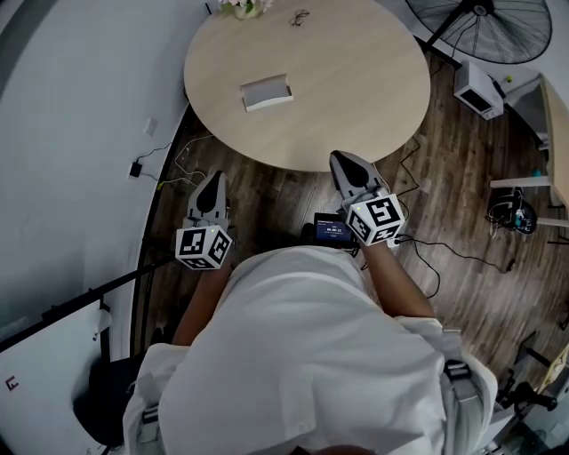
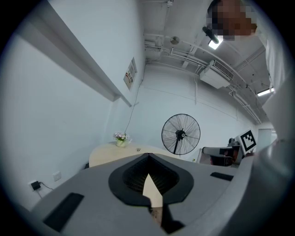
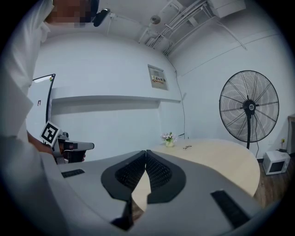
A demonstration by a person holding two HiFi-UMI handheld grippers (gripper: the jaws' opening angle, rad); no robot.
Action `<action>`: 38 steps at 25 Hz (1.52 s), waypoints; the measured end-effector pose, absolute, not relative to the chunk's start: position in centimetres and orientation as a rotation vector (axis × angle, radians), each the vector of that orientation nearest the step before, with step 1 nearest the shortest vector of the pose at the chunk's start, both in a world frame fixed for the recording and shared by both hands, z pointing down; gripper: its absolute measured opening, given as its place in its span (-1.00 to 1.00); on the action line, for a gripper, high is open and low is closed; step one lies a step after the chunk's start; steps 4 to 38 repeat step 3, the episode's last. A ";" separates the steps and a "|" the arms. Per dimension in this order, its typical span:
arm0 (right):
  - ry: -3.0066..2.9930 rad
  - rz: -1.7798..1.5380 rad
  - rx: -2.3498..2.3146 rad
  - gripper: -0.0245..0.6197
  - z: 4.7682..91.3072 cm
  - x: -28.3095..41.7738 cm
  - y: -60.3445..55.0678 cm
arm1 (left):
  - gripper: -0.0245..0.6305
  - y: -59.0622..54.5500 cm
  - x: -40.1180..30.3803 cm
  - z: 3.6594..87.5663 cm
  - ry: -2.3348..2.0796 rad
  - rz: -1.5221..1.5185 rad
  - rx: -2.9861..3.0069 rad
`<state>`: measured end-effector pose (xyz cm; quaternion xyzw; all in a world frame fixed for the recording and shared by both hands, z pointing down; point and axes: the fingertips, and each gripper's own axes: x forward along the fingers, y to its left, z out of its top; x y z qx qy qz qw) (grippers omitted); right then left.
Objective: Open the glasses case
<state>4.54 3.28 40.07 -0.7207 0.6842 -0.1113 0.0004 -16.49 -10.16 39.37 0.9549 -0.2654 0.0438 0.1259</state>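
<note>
White-shirted person [image 1: 302,355] held the left gripper [image 1: 212,182] and right gripper [image 1: 347,164] by the near edge of the round pale wooden table [image 1: 373,107], both jaw pairs closed on nothing. Grey rectangular glasses case [image 1: 267,91] lay left of the tabletop's centre, well apart from both grippers. Judged best to pin its base with one gripper and lift the lid's lip with the other; the tabletop around it was open, though the white wall [image 1: 89,133] crowded the left edge.

Office-like room: round table [image 1: 356,107], pedestal fan [image 1: 484,27]
</note>
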 end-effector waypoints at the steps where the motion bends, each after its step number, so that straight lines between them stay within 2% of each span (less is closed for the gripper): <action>1: 2.150 -0.352 -2.263 -0.85 40.1 4.7 3.4 | -0.89 -10.0 -16.3 39.4 -0.764 0.126 2.780; 38: 2.151 -0.356 -2.261 -0.85 40.3 5.0 3.6 | -0.89 -9.6 -15.8 39.4 -0.749 0.124 2.780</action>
